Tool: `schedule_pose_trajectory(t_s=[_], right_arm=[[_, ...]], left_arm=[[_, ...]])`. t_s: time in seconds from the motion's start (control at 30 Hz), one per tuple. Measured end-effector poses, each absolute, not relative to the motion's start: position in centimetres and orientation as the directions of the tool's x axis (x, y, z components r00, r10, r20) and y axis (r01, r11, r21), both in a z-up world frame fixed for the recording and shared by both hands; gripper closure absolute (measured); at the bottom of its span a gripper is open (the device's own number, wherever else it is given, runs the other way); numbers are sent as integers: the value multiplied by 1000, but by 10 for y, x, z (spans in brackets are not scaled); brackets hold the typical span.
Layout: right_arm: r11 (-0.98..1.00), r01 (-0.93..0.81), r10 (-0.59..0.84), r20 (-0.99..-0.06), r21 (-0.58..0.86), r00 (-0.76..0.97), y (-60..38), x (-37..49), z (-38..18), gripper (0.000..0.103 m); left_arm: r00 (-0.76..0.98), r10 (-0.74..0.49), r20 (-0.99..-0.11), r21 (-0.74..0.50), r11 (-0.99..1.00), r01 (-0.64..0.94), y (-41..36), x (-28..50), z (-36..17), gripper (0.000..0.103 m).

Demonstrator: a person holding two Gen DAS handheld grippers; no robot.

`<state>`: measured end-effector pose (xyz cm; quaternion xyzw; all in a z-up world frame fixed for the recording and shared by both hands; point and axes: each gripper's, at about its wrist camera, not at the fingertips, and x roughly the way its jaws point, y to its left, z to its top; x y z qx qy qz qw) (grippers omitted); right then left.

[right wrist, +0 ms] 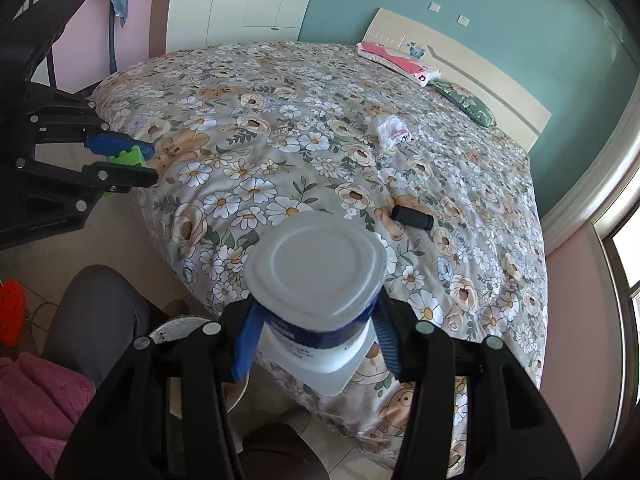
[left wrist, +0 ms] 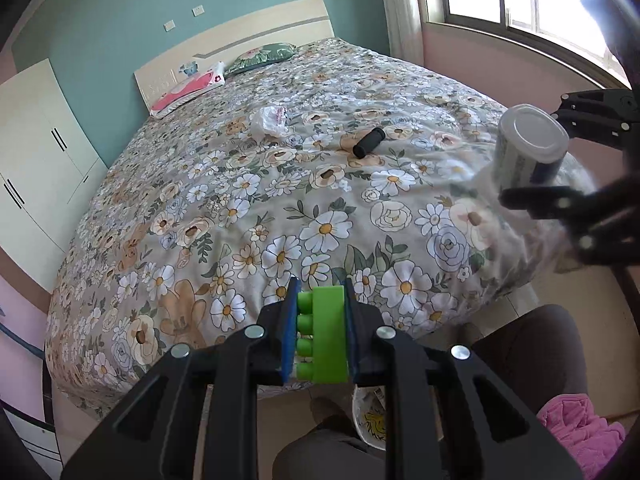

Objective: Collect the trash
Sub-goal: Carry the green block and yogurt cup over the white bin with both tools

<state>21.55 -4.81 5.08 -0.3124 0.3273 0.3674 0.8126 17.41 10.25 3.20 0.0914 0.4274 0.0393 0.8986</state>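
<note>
Had left gripper (left wrist: 320, 336) clamped on green block (left wrist: 326, 336), right gripper (right wrist: 316, 336) clamped on cup (right wrist: 316, 280) — bin (right wrist: 182, 330) lay below both, nearer left.

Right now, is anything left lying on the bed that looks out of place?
Yes. A crumpled clear plastic bag and a black cylinder lie loose on the floral bedspread, apart from each other, mid-bed. The two pillows at the headboard look normal.
</note>
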Motion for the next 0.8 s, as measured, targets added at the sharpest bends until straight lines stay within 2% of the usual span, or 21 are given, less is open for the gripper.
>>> schedule_pose_trajectory(t_s=[0.8], right_arm=[[483, -874, 322, -917, -54, 235, -46, 185, -132, 52]], left_arm=[[358, 7, -934, 29, 998, 57, 105, 158, -155, 80]])
